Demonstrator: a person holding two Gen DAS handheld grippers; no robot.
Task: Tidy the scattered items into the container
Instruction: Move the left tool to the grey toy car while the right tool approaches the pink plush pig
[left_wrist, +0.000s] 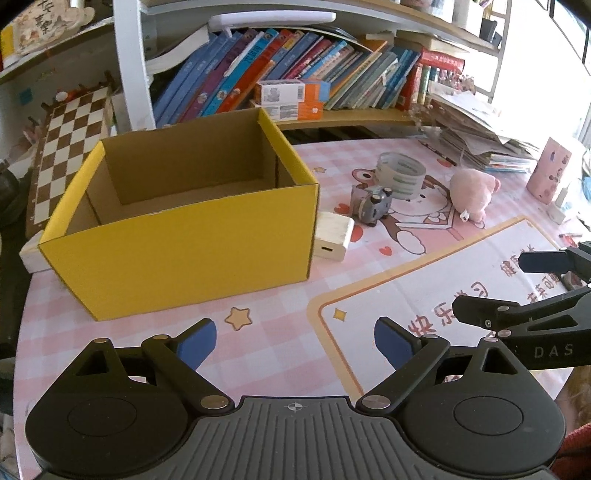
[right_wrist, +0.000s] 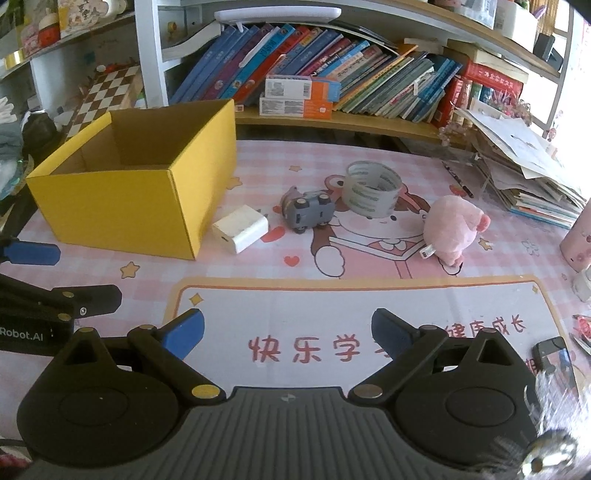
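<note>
An open yellow cardboard box (left_wrist: 177, 240) (right_wrist: 122, 206) stands on the pink tablecloth, nothing visible inside. Beside it lie a white charger block (right_wrist: 241, 228) (left_wrist: 332, 236), a grey toy car (right_wrist: 308, 214) (left_wrist: 375, 205) on its side, a clear tape roll (right_wrist: 373, 186) (left_wrist: 400, 175) and a pink plush pig (right_wrist: 456, 227) (left_wrist: 474, 192). My left gripper (left_wrist: 295, 345) is open over the cloth in front of the box, nothing between its blue pads. My right gripper (right_wrist: 288, 334) is open over the printed mat, well short of the items.
A bookshelf (right_wrist: 332, 66) full of books runs along the back. A paper stack (right_wrist: 528, 173) sits at the right, a pink cup (left_wrist: 548, 175) by it, a phone (right_wrist: 554, 360) near the front right. A chessboard (left_wrist: 70, 147) leans at the left.
</note>
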